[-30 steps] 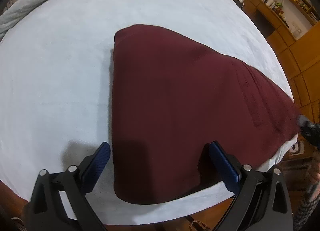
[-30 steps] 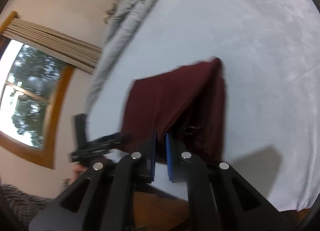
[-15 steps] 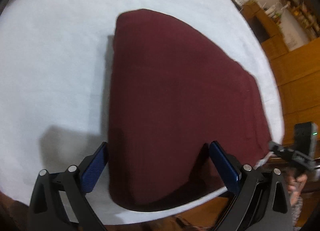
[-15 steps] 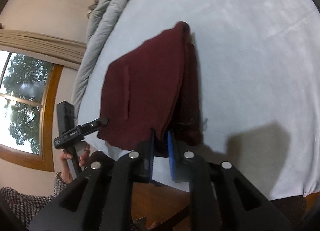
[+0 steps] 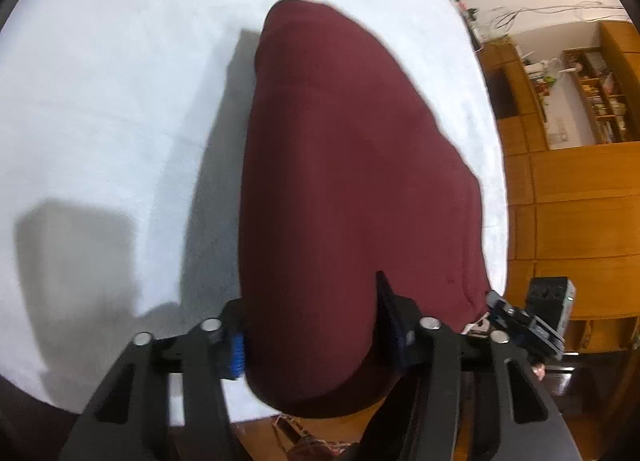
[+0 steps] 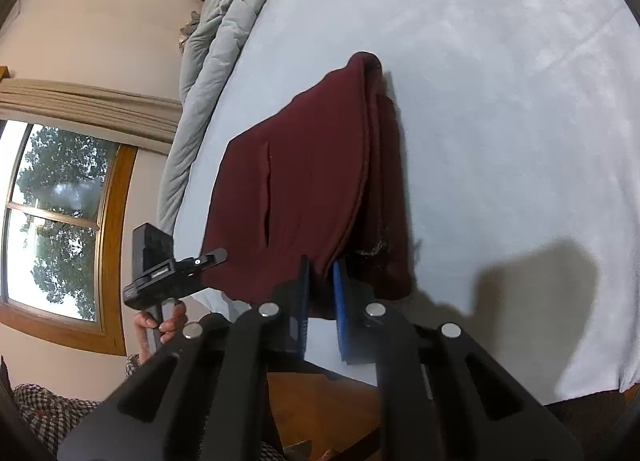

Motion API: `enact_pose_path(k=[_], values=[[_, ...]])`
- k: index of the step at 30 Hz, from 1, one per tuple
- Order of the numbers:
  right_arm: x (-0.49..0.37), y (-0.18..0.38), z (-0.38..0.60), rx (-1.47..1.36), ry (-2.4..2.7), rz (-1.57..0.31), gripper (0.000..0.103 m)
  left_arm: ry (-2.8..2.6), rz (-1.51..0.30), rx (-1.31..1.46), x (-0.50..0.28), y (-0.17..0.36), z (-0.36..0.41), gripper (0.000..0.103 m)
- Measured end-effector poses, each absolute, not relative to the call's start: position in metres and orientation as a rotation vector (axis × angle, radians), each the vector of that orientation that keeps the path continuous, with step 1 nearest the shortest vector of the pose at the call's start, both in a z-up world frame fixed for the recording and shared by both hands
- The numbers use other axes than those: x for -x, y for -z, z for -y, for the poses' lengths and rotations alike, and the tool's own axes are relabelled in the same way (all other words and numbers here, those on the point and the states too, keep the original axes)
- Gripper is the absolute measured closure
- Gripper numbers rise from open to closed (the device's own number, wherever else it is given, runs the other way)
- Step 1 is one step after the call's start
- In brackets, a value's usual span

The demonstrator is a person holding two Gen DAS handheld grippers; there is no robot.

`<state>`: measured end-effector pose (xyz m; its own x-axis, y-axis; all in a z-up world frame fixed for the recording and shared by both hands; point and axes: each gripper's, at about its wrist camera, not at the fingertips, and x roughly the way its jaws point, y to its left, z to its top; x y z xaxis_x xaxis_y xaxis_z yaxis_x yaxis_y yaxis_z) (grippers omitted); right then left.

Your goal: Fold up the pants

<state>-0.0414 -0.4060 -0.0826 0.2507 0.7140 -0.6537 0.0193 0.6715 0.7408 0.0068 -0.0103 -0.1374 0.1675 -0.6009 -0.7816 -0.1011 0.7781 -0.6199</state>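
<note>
White bedsheet covers the bed, where folded maroon fabric pants lie at its near edge (top layer raised). Left gripper clamps the near edge; right gripper pinches a corner. Grey quilt lies beyond.

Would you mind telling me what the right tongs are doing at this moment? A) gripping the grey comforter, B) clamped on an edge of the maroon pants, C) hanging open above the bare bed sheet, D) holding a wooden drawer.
B: in the right wrist view the right tongs have their blue pads pressed close on a lifted edge of the maroon pants, which drape down onto the white bed sheet.
</note>
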Motion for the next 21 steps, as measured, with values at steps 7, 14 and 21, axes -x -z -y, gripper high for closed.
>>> enact_pose_path(k=[7, 14, 21], values=[[0.042, 0.097, 0.395, -0.688, -0.505, -1.288, 0.093, 0.373, -1.401, 0.547, -0.009, 0.160, 0.014, 0.050], [0.037, 0.072, 0.394, -0.590, -0.486, -1.242, 0.055, 0.294, -1.350, 0.360, -0.017, 0.128, 0.019, 0.014], [0.009, 0.079, 0.392, -0.593, -0.511, -1.230, 0.043, 0.361, -1.365, 0.320, -0.050, 0.128, 0.036, 0.012]])
